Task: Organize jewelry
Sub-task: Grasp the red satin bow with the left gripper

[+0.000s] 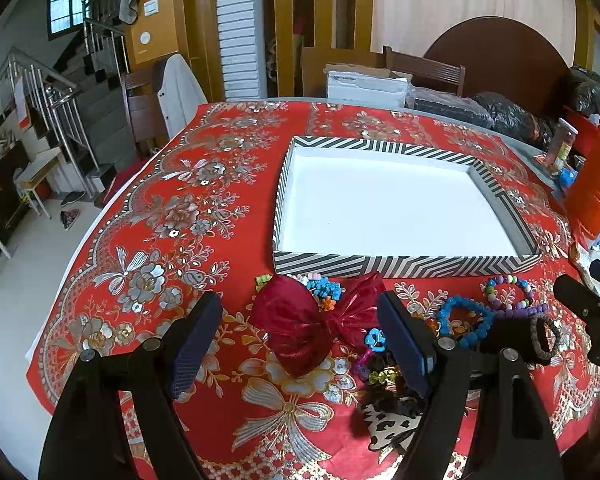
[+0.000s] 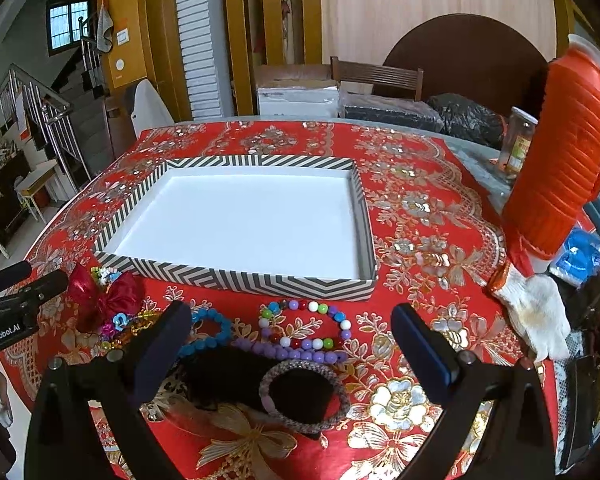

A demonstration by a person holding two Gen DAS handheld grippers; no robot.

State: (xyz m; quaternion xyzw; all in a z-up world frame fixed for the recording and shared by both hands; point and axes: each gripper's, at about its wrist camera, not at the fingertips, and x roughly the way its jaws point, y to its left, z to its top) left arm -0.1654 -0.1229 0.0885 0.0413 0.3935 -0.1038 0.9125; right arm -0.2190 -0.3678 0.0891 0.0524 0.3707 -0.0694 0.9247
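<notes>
A red cloth [image 1: 148,216], printed with glossy silver and gold flowers, covers the table and fills the middle of both views. On it, centre frame, sits the tray [image 1: 400,266]: a shallow cardboard rectangle with black-and-white chevron walls and a plain white floor, bare inside. It likely lies open side up and close to the pile so pieces can be dropped in with a short reach.

At the right edge of the right view stands a ribbed orange flask [image 2: 560,152], with a white knit glove [image 2: 536,312] slumped at its foot.

The jewelry lies loose in a row along the tray's near wall, none of it in the tray yet. In the left view a crinkly, sheer red bow [image 1: 312,328] sits low centre, between the fingers of the left gripper [image 1: 300,344], which is spread wide and holds nothing; it seems lined up to take the bow first. In the right view, low centre, are a string of round mixed-colour beads [image 2: 306,326], a knobbly blue bracelet [image 2: 212,332] to its left, and a braided grey ring [image 2: 304,396] lying on a dark, fuzzy item. The right gripper [image 2: 292,356] is also spread and empty, framing these.
</notes>
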